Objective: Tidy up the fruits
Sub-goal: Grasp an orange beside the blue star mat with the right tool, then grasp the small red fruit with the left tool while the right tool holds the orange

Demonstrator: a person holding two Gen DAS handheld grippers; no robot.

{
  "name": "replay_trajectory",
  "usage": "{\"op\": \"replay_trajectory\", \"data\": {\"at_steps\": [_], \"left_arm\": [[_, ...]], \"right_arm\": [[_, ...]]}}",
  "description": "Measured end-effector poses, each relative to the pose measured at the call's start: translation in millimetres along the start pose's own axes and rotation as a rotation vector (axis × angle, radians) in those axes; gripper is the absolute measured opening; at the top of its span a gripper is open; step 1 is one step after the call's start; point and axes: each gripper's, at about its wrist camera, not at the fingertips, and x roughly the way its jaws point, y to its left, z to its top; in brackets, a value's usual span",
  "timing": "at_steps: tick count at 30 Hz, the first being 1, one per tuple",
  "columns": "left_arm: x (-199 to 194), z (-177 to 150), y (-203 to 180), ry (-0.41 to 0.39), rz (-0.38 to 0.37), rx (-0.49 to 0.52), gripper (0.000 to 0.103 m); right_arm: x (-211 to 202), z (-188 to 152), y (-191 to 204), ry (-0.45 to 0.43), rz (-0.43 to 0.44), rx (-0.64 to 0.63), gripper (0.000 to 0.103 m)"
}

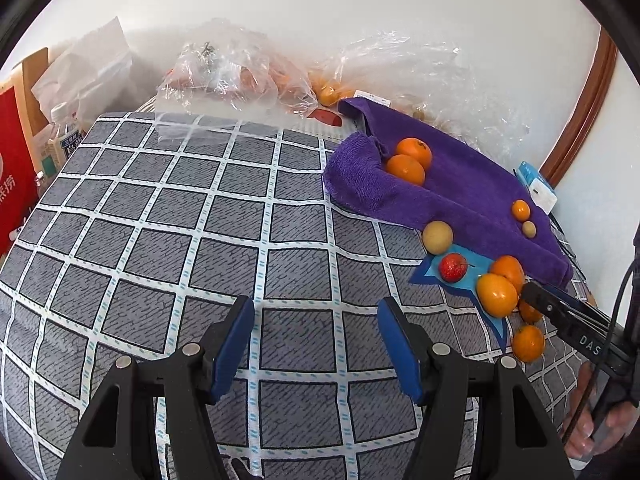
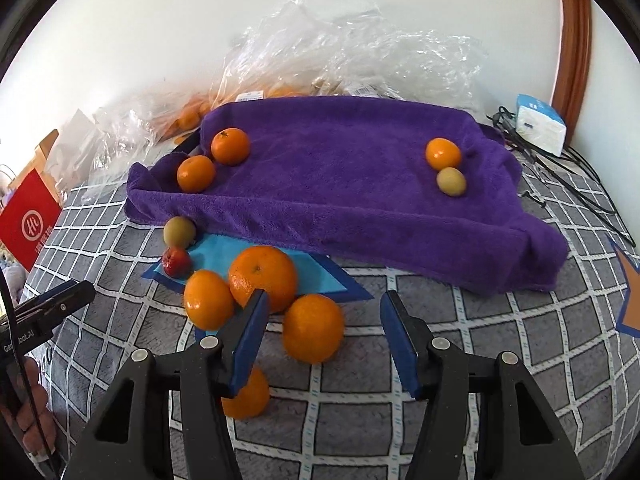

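**Right fingers close in on the loose oranges**

In the right wrist view, the right gripper (image 2: 322, 316) hangs over the checked counter (image 2: 460, 364) with its blue fingers (image 2: 250, 344) partly spread and nothing clamped. One orange (image 2: 313, 328) sits in the gap between them, just ahead of the tips and toward the left finger; the pads do not touch it. Being round, it offers no long axis to line up with. Three more oranges crowd that left finger: the large orange (image 2: 262, 276) and a smaller orange (image 2: 207, 299) just above its tip, and a fourth orange (image 2: 246, 398) partly hidden beneath it.

The left gripper (image 1: 316, 320) is also half open and empty, over bare counter at lower centre of its own view, with the fruit cluster well off to its right. The right hand is judged the nearer one for the next pick.

Count: eight oranges in all, four loose at lower left of the right wrist view and four... rather, three on the purple towel (image 2: 340, 184), making seven; two yellow-green fruits, one on the towel (image 2: 451, 181) and one at its front edge (image 2: 179, 231); one red fruit (image 2: 176, 262) on the blue star mat (image 2: 224, 252).
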Motion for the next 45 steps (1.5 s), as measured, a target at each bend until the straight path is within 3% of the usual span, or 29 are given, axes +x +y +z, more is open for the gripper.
{"op": "replay_trajectory", "data": {"at_steps": [3,5,6,15,31,36,41,45], "left_arm": [[0,-1,-3,-0.002,0.015,0.010,0.062],[1,-1,-6,-0.003,0.031,0.025,0.062],[1,-1,-6,-0.003,0.036,0.031,0.062],[0,-1,-5,-0.009,0.039,0.026,0.062],[-2,-2,-7,-0.018,0.034,0.035,0.062],[-6,-1,-25,-0.010,0.029,0.097,0.062],[-9,11,-56,0.000,-0.037,0.115,0.062],[5,19,-82,0.005,-0.041,0.133,0.062]], "right_arm": [[6,4,4,0.002,0.008,-0.003,0.054],[9,4,7,0.011,0.013,-0.017,0.034],[10,3,9,0.016,0.000,-0.036,0.030],[-11,-8,-6,-0.021,-0.012,-0.037,0.029],[-20,-38,-30,0.027,0.005,-0.020,0.035],[-26,-36,-36,0.004,-0.010,-0.030,0.035],[-31,-29,-60,-0.021,-0.034,-0.014,0.035],[-24,-26,-76,-0.010,-0.065,0.011,0.035]]}}
